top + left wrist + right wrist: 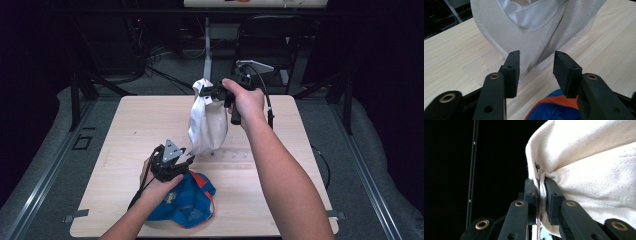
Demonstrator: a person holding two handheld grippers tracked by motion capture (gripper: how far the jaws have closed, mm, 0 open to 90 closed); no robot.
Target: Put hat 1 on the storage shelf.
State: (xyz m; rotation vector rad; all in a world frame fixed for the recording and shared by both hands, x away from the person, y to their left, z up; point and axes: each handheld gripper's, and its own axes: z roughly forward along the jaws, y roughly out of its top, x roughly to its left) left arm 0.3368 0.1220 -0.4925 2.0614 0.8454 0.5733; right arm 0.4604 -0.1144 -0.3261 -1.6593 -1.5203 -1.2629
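Observation:
A white cloth cap [207, 122] hangs above the wooden table [135, 130], its lower end close to the tabletop. My right gripper [206, 91] is shut on the cap's top edge; in the right gripper view the pads pinch a fold of the white fabric [594, 170] between them [541, 187]. My left gripper [186, 161] is low at the cap's bottom, jaws open. In the left gripper view the cap's lower edge [536, 30] hangs just beyond the gap [536, 72], and neither pad touches it. A blue and orange cap [187, 200] lies on the table beneath my left hand [556, 110].
Flat clear plastic pieces [476, 70] lie on the table under the hanging cap, also to its right [235, 154]. Behind the table's far edge stand a dark chair [270, 40] and cables on the floor. Bare tabletop stretches on the left.

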